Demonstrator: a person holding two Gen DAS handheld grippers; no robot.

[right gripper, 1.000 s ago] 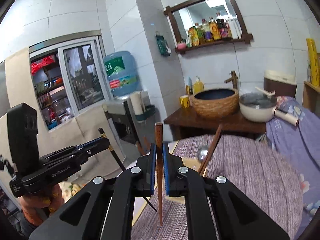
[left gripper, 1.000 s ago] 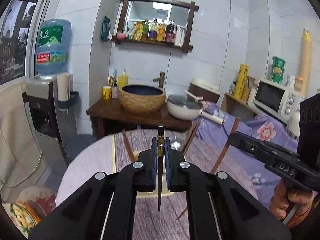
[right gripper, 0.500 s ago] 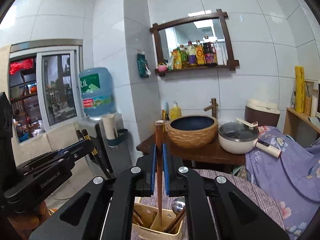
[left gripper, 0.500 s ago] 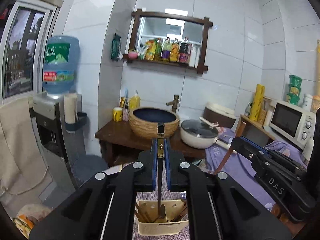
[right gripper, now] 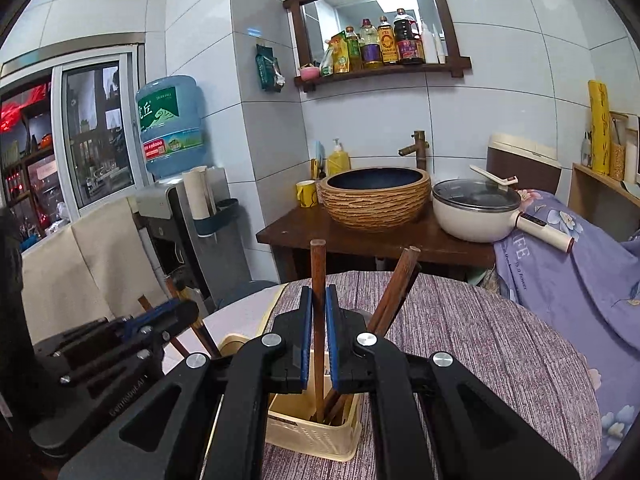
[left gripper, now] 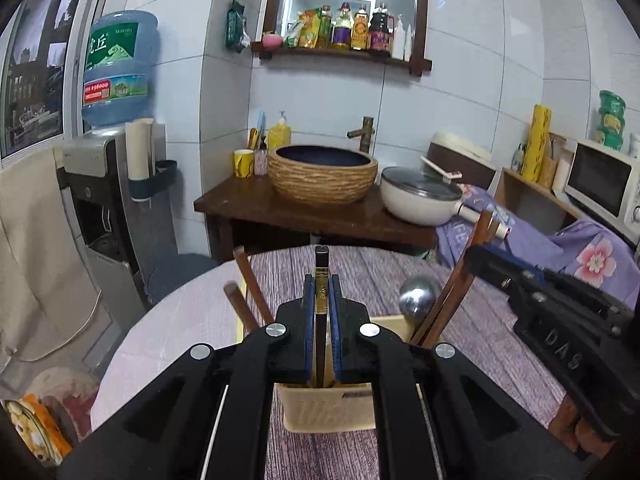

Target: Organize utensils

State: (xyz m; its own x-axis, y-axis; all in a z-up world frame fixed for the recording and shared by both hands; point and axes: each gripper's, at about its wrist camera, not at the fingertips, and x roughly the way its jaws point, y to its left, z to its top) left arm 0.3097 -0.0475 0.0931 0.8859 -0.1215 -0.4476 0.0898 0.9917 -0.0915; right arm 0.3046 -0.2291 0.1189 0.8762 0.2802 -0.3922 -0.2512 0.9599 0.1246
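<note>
Both claws are lowering chopsticks into the cream utensil holder at the lower centre of each view, on the striped worktop. The left claw is clenched on a black chopstick, upright, its lower end inside the holder. The right claw is clenched on a brown chopstick, its tip also down in the holder beside other brown sticks (a steel ladle stands there too). The insertion step looks nearly done; next, each claw probably needs to release and lift clear without snagging the neighbours.
</note>
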